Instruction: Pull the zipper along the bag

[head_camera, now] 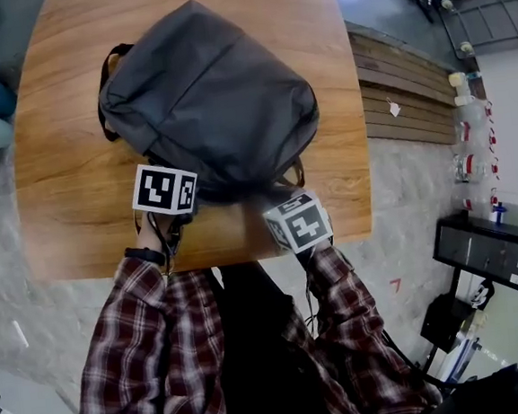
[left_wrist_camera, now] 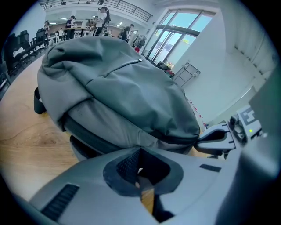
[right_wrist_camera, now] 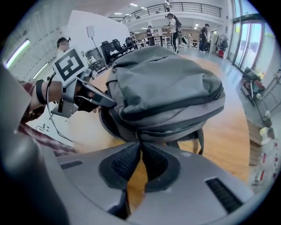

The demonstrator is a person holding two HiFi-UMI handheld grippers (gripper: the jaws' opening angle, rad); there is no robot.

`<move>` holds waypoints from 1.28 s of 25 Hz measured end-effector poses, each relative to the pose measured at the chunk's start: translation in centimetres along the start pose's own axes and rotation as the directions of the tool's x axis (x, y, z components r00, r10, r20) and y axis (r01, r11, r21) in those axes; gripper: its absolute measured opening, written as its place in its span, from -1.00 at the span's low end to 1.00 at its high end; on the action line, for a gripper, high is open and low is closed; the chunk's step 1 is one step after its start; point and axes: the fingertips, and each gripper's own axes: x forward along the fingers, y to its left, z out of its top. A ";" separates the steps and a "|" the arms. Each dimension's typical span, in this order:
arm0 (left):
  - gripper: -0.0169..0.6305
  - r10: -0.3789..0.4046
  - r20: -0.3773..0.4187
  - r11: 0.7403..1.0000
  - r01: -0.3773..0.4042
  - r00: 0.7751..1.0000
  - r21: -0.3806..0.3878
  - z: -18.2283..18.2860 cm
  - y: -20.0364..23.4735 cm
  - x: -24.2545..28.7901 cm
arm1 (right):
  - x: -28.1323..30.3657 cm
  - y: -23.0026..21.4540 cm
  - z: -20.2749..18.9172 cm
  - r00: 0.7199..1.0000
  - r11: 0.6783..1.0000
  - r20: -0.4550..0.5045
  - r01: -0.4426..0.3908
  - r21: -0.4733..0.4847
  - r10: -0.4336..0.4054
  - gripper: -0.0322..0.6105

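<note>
While bulging and rounded, keeps its contents hidden: grey bag (head_camera: 204, 98), lying on wooden table (head_camera: 71, 218), filling the far half of the top in the head view. Dark band (right_wrist_camera: 175, 107) running round its side. Black handle loop (head_camera: 107, 71) poking out at 10 o'clock of the bag.

Left gripper (left_wrist_camera: 139, 154) at 7 o'clock of the bag, nosed right up against the near edge. Jaws drawn together at the tips, a small pale speck between the pads, too small to tell what. Bare wood showing through the slit lower down.

Right gripper (right_wrist_camera: 139, 143) at 5 o'clock of the bag, likewise hard against the near edge. Jaws pinched tight on a thin dark tab (right_wrist_camera: 139, 137) that hangs from the bag's lower seam at 12 o'clock of the pads. Whether zipper pull or mere fold of fabric, cannot tell.

Both marker cubes, left (head_camera: 165, 189) and right (head_camera: 298, 222), riding above the near rim of the bag, near each other. Plaid sleeves (head_camera: 136, 347) behind them, black wristband (head_camera: 144, 255) on the left wrist.

Dark strap (right_wrist_camera: 201, 140) dangling off the bag at 2 o'clock of the right jaws, just beside them. Slatted bench (head_camera: 403, 99) off the table at 3 o'clock, black cabinet (head_camera: 485, 249) on the floor at 4 o'clock. People at desks (right_wrist_camera: 171, 22) far behind the bag.
</note>
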 end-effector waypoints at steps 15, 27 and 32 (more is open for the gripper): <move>-0.92 0.294 -0.037 0.950 -0.287 0.955 0.126 1.6 6.5 -2.8 | 1.0 6.5 0.9 0.981 0.985 0.084 -0.173 -0.014 0.174 -0.87; -0.92 0.058 0.108 0.997 -0.052 0.993 -0.058 -1.0 1.1 -5.5 | 5.2 15.7 5.6 0.952 0.962 0.143 -0.272 -0.007 0.270 -0.87; -0.93 0.113 0.151 0.990 -0.123 0.982 0.066 -0.9 1.7 -4.7 | 4.3 13.2 4.0 0.979 0.981 0.084 -0.177 -0.079 0.183 -0.87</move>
